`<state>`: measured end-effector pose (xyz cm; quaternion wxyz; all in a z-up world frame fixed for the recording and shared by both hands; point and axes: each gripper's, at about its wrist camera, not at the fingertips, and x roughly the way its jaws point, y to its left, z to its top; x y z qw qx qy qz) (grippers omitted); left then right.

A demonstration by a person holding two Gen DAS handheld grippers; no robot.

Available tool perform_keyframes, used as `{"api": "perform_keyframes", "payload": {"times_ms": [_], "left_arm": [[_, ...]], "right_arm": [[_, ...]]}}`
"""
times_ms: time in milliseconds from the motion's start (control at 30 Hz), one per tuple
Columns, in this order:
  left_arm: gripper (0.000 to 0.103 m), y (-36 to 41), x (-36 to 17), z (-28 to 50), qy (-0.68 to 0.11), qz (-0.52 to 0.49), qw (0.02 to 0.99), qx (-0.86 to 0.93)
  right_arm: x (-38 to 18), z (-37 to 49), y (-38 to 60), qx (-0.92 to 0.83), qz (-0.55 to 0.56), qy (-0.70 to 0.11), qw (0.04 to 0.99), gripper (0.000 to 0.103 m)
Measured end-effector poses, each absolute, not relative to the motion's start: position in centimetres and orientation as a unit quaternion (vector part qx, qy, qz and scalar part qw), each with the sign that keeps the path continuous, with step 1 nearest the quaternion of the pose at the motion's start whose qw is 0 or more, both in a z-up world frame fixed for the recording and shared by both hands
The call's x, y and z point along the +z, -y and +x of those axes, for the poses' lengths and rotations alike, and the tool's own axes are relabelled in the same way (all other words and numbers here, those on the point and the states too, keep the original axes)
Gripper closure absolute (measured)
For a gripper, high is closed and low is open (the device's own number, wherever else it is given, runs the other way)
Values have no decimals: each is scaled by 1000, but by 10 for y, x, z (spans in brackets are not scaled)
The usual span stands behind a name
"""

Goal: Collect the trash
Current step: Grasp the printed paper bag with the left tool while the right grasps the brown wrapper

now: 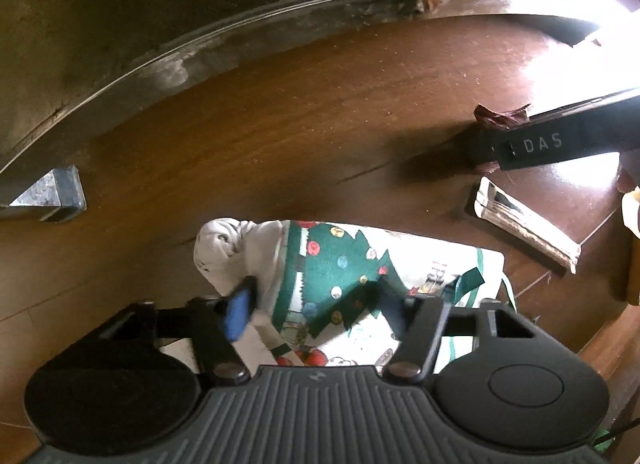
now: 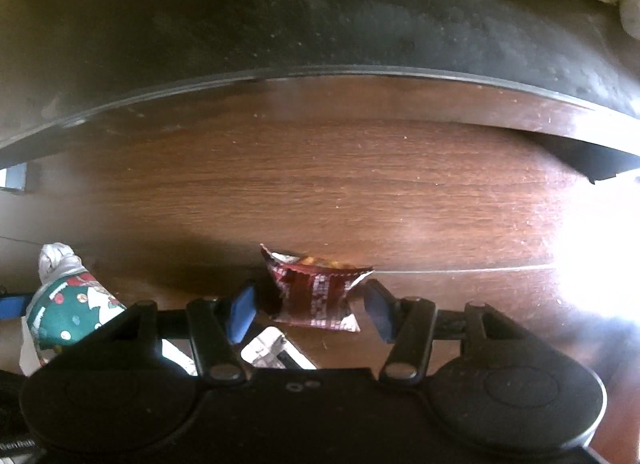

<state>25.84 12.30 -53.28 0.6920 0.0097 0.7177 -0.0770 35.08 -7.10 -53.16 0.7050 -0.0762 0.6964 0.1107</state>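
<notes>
A white bag printed with a green Christmas tree (image 1: 340, 264) lies on the wooden floor, its knotted white end at the left. My left gripper (image 1: 316, 304) is around the bag, jaws wide apart with the bag between them. A crumpled dark red snack wrapper (image 2: 316, 292) lies on the floor between the fingers of my right gripper (image 2: 310, 306), which is open; the blue pads (image 2: 240, 314) are close to its sides. The right gripper's finger also shows in the left wrist view (image 1: 560, 140), over the red wrapper (image 1: 500, 116). The bag also shows in the right wrist view (image 2: 68, 312).
A silver foil wrapper (image 1: 524, 220) lies on the floor right of the bag; it also shows in the right wrist view (image 2: 272, 348). A dark furniture base with a metal edge (image 1: 280, 12) curves across the far side. A metal leg (image 1: 52, 192) stands at left.
</notes>
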Motion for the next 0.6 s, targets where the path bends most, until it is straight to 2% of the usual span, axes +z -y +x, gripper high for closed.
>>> {"api": "perform_keyframes", "payload": {"times_ms": [67, 133, 167, 200, 267, 367, 600], "left_arm": [[64, -123, -533, 259, -717, 13, 694, -70], [70, -123, -533, 259, -714, 6, 697, -65], [73, -123, -532, 258, -713, 4, 698, -64], [75, -123, -532, 258, -712, 2, 699, -66], [86, -123, -530, 258, -711, -2, 700, -70], [90, -125, -523, 258, -708, -14, 702, -75], [93, -114, -484, 254, -690, -17, 716, -104]], "right_arm": [[-534, 350, 69, 108, -81, -693, 708, 47], [-535, 349, 69, 109, -84, -693, 707, 50], [-535, 349, 68, 107, -88, -694, 707, 63], [-535, 347, 65, 105, -93, -692, 708, 68], [-533, 345, 63, 111, -87, -693, 708, 71], [-523, 340, 66, 113, -93, -687, 711, 73], [-475, 324, 80, 131, -84, -678, 718, 74]]}}
